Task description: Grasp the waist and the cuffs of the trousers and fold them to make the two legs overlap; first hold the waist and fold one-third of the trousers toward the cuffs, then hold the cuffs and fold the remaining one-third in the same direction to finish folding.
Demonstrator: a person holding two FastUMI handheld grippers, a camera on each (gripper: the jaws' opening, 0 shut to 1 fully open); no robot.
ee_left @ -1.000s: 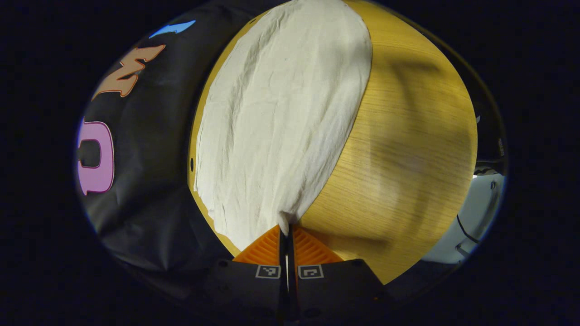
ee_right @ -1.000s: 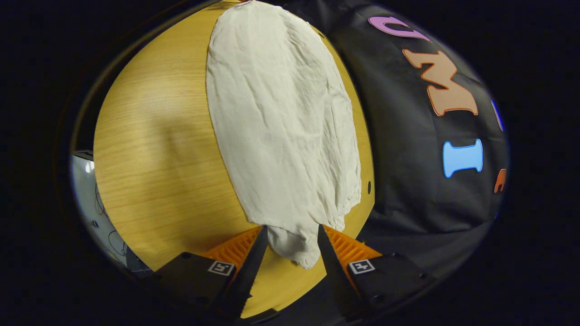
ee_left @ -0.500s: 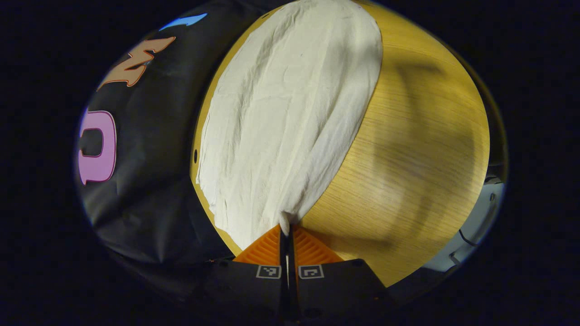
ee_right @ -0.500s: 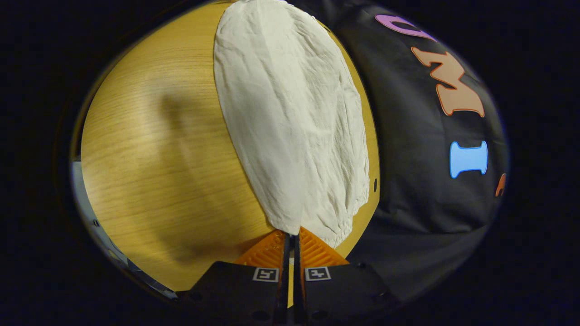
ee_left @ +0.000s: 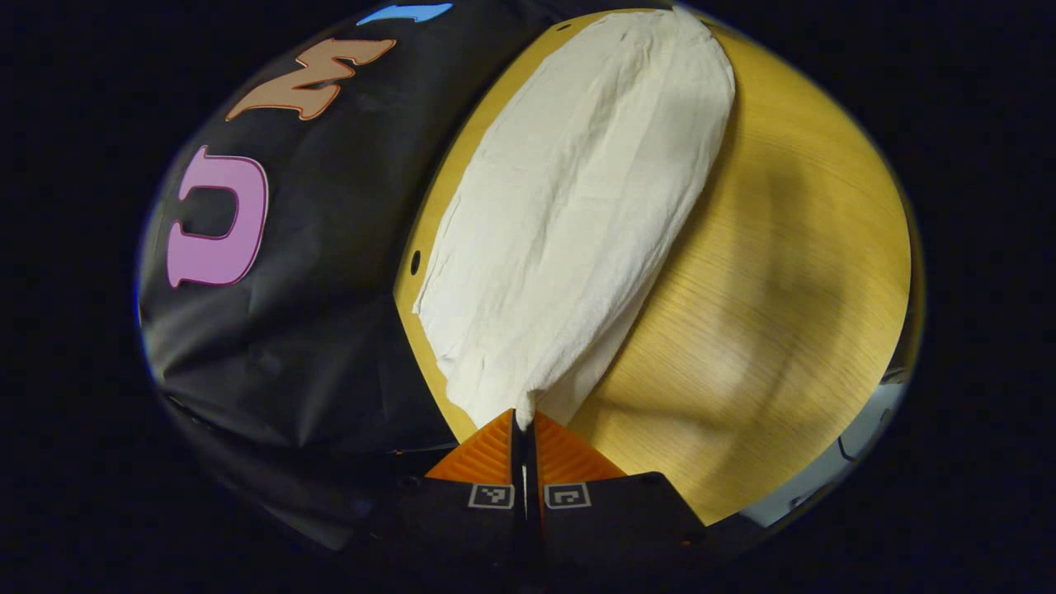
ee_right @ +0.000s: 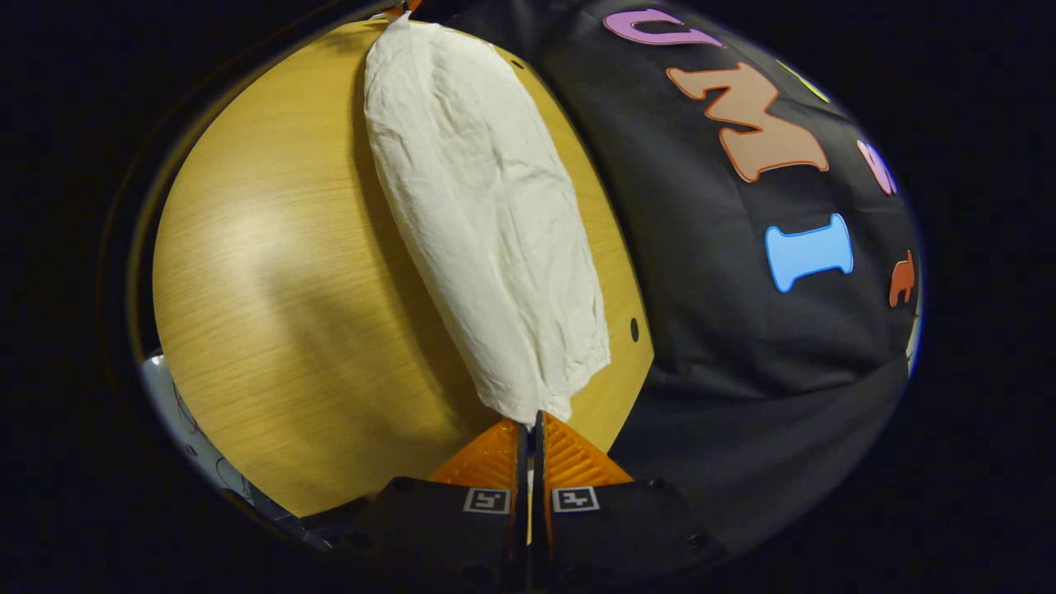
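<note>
1. We are pinching one end of the white trousers [ee_left: 569, 223] with our left gripper [ee_left: 523, 422], both fingers pressed together on the cloth's edge.
2. We are clamping the other end of the trousers [ee_right: 487, 231] with our right gripper [ee_right: 532, 422], its fingers closed tight on the fabric.
3. The trousers are stretching between both grippers, running along the wooden table [ee_left: 784, 313] near its far edge beside the black booth wall [ee_right: 726, 346].

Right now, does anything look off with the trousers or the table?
Nothing stands out. The trousers lie creased but whole along the table edge by the wall, one end pinched in the left tongs, the other in the right tongs.
</note>
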